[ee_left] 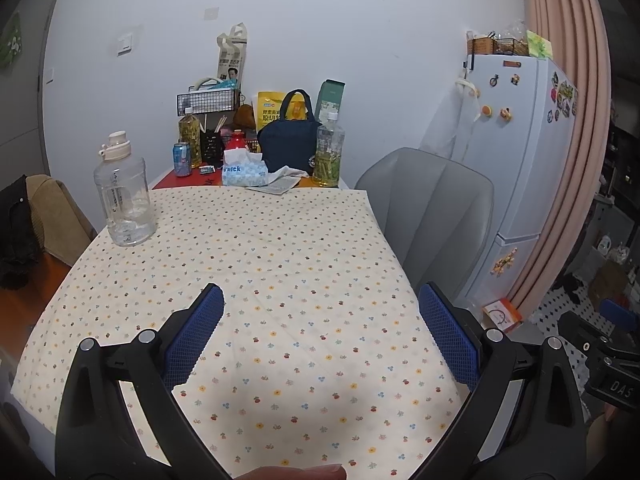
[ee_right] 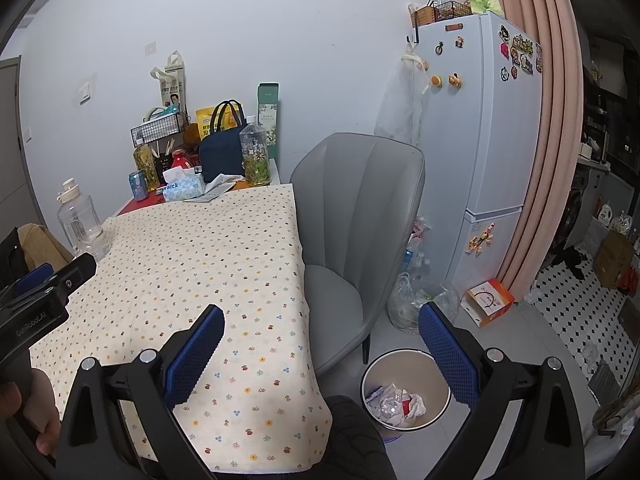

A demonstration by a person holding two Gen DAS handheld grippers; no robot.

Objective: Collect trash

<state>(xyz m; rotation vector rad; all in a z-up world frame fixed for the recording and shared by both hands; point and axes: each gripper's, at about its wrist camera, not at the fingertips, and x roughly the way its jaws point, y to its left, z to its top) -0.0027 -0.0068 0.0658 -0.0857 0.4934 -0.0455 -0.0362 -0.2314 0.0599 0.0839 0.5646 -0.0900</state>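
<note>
A round bin (ee_right: 434, 364) stands on the floor right of the table and holds crumpled paper and wrappers (ee_right: 394, 402). A floral cloth covers the table (ee_left: 280, 264), also in the right wrist view (ee_right: 208, 264). My left gripper (ee_left: 320, 300) is open and empty over the near middle of the cloth. My right gripper (ee_right: 322, 318) is open and empty over the table's right edge, above the bin. The left gripper also shows at the left of the right wrist view (ee_right: 44, 284). A crumpled tissue and paper (ee_left: 282, 180) lie by the tissue box (ee_left: 245, 172) at the far end.
A clear water jug (ee_left: 124, 200) stands at the cloth's far left. A can (ee_left: 182, 159), tea bottles (ee_left: 328, 150), a navy bag (ee_left: 290, 140) and a rack crowd the far end. A grey chair (ee_right: 356, 216), fridge (ee_right: 488, 140), plastic bags (ee_right: 416, 300) and an orange box (ee_right: 490, 302) are right.
</note>
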